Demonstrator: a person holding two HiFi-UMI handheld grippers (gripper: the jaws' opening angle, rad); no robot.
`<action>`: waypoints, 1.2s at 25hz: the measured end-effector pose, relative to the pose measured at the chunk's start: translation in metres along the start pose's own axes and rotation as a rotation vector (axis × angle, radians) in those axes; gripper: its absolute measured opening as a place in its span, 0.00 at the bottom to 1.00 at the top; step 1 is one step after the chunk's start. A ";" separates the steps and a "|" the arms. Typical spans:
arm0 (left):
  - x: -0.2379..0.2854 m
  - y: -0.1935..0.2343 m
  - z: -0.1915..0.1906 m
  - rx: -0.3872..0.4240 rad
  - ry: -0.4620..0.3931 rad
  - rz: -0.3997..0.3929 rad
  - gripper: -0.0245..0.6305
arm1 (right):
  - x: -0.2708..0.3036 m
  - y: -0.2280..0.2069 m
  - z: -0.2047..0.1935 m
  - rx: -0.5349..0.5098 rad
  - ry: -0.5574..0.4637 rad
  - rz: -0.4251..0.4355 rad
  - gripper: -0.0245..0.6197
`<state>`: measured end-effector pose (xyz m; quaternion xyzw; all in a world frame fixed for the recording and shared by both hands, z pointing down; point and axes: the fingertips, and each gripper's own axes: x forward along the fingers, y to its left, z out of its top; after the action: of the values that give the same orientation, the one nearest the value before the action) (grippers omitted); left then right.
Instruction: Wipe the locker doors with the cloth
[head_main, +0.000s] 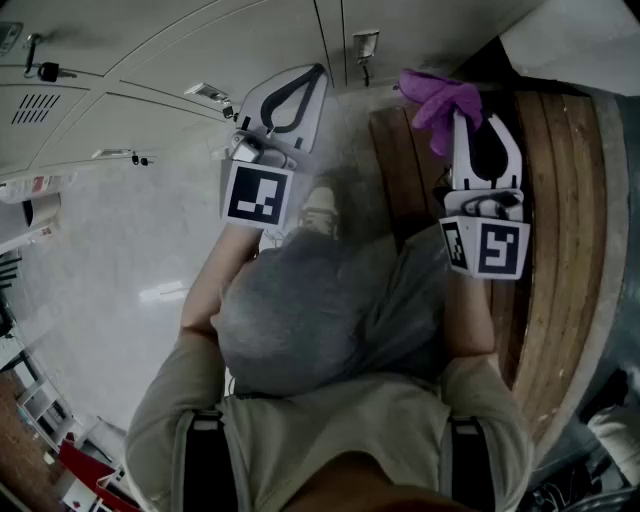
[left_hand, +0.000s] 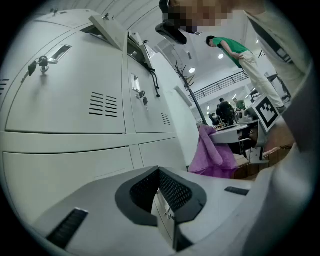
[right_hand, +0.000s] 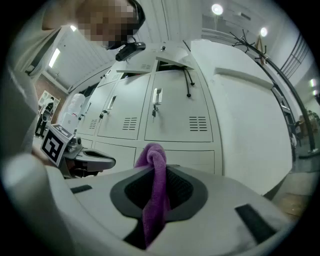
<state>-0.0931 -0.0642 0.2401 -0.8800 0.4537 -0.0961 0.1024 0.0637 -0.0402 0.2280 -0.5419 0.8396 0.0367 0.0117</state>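
Cloth (right_hand: 154, 200) is pinched tight in your right gripper (right_hand: 159, 175), its fingers (right_hand: 186, 189) closed on it. Locker doors (right_hand: 177, 112) lie straight ahead, centre frame, not yet touched. Left gripper (left_hand: 159, 172) is closed on nothing, so I'd lead with the right
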 end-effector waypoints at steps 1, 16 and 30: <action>0.001 0.000 -0.002 -0.001 0.003 -0.002 0.04 | 0.000 0.000 0.000 -0.001 -0.002 -0.002 0.11; -0.003 -0.003 -0.003 -0.006 0.006 -0.020 0.04 | -0.002 0.007 -0.002 0.009 -0.008 0.003 0.12; 0.014 0.012 0.011 -0.022 -0.014 0.027 0.04 | 0.041 0.017 0.028 -0.102 0.003 0.122 0.12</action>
<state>-0.0914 -0.0815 0.2272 -0.8756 0.4659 -0.0833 0.0971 0.0312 -0.0684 0.1985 -0.4896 0.8681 0.0793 -0.0195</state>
